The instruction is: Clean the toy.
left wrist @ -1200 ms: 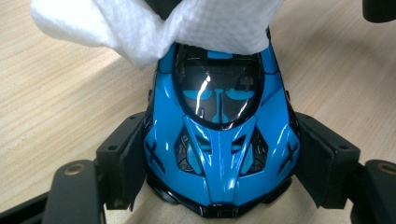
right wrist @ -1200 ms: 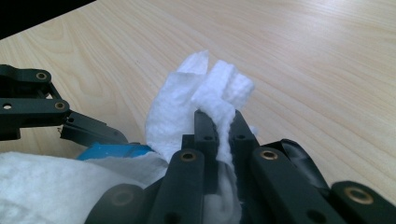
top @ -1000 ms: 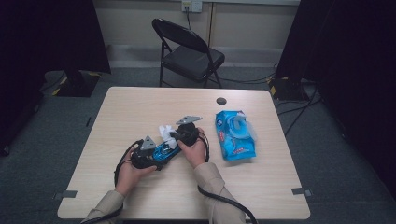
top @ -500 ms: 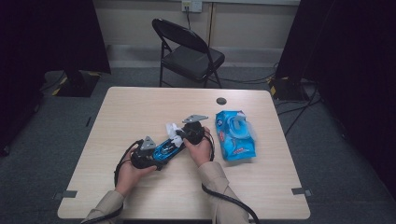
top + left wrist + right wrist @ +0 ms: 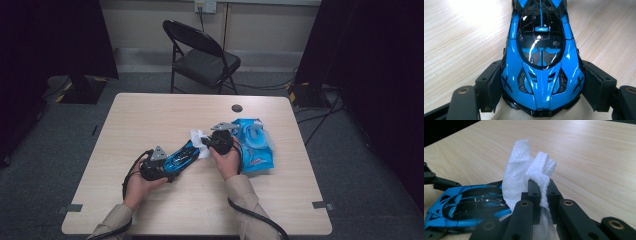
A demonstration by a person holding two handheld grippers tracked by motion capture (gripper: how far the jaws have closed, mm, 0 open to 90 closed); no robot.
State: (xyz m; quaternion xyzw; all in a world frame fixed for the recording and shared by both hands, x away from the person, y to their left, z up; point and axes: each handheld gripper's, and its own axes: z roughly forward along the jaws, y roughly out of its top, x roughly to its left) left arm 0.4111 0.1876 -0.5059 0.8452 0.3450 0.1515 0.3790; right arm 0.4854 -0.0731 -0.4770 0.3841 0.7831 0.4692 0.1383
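A: Where is the blue toy car [image 5: 179, 156] right now?

B: On the wooden tabletop [image 5: 150, 115], a little left of the middle, lying at a slant. The left tongs [image 5: 167, 167] are clamped on it: in the left gripper view the 2 black jaws press against both flanks of the car's near end, 1 pad on each side, and the car's glossy body runs straight away from the camera.

A: And the right tongs [image 5: 206, 143]?

B: Pressed together on a white wipe [image 5: 524, 180]. The right gripper view shows the wipe pinched between the 2 jaws, its crumpled folds standing up above the tips. The car lies just beside it, low at the left of that view.

A: Does the wipe touch the car?

B: In the high view the wipe sits at the far end of the car, right against it; whether it actually rests on the paint I cannot tell.

A: Anything else on the tabletop?

B: A blue wipes packet [image 5: 255, 145] lies flat just right of the right hand [image 5: 227, 160]. A small dark round cap [image 5: 237, 108] sits near the far edge. Behind the tabletop stands 1 black folding chair [image 5: 202, 57].
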